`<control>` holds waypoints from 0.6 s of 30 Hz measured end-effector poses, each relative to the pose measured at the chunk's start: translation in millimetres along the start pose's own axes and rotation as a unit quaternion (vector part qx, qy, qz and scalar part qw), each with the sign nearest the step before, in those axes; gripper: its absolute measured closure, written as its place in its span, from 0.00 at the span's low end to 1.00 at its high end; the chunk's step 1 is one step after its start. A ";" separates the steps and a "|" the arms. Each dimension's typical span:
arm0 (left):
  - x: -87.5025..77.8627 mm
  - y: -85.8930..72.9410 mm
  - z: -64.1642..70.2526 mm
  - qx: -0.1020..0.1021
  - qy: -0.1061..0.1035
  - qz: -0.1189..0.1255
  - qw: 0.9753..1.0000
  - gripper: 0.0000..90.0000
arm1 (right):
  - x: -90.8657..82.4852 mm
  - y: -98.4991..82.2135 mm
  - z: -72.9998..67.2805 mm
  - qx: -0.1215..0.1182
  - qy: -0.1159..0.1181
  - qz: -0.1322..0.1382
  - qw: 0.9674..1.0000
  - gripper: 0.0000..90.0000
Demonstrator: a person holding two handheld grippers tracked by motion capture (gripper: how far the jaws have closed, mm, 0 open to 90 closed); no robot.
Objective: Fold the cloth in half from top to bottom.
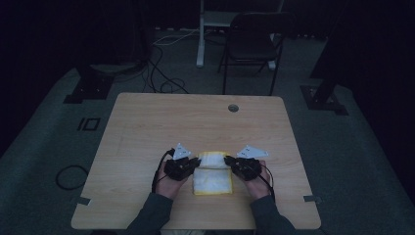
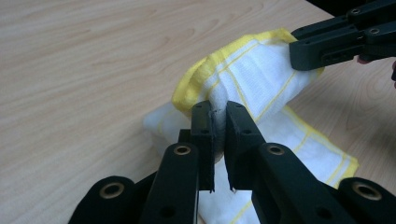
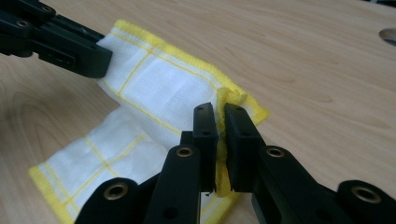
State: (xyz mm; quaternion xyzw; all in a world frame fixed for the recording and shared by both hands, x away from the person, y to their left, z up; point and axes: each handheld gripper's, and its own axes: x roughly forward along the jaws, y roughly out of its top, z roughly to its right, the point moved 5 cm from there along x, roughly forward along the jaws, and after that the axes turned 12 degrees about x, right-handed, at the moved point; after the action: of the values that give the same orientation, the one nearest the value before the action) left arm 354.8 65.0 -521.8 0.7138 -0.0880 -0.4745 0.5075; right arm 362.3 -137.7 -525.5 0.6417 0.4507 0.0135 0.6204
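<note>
A white cloth with yellow edging and thin yellow lines (image 1: 213, 177) lies near the front middle of the wooden table (image 1: 156, 122), its far edge lifted and folding toward me. My left gripper (image 1: 196, 161) is shut on the cloth's far left corner; in the left gripper view the cloth (image 2: 254, 74) is pinched between my jaws (image 2: 219, 111). My right gripper (image 1: 228, 159) is shut on the far right corner, with the yellow hem (image 3: 231, 100) squeezed between its jaws (image 3: 220, 111). Each gripper view shows the other gripper (image 2: 299, 49) (image 3: 103, 59) clamped on the opposite corner.
A round cable hole (image 1: 233, 107) sits in the table's far right part. Behind the table stand a dark folding chair (image 1: 252, 44) and a white stand leg (image 1: 200, 34). Cables (image 1: 161, 81) trail over the dim floor.
</note>
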 end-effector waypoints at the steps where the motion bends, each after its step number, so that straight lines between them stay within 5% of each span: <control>1: 0.4 -3.0 2.0 -0.003 -0.003 -0.002 1.000 0.93 | 0.0 -2.0 0.1 0.002 0.001 -0.001 1.000 0.93; 9: -4.3 -12.5 5.9 -0.017 -0.005 0.010 1.000 0.86 | 1.0 -12.8 0.3 0.011 0.001 -0.008 1.000 0.93; 18: -15.3 -5.2 -16.1 -0.042 0.030 0.037 0.998 0.86 | -0.3 -19.5 -2.6 0.012 0.004 -0.013 1.000 0.93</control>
State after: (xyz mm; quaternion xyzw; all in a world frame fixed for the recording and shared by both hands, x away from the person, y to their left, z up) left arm 357.1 87.1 -516.5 0.7019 -0.0794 -0.4372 0.5566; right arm 349.7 -139.3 -540.6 0.6430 0.4616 0.0033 0.6111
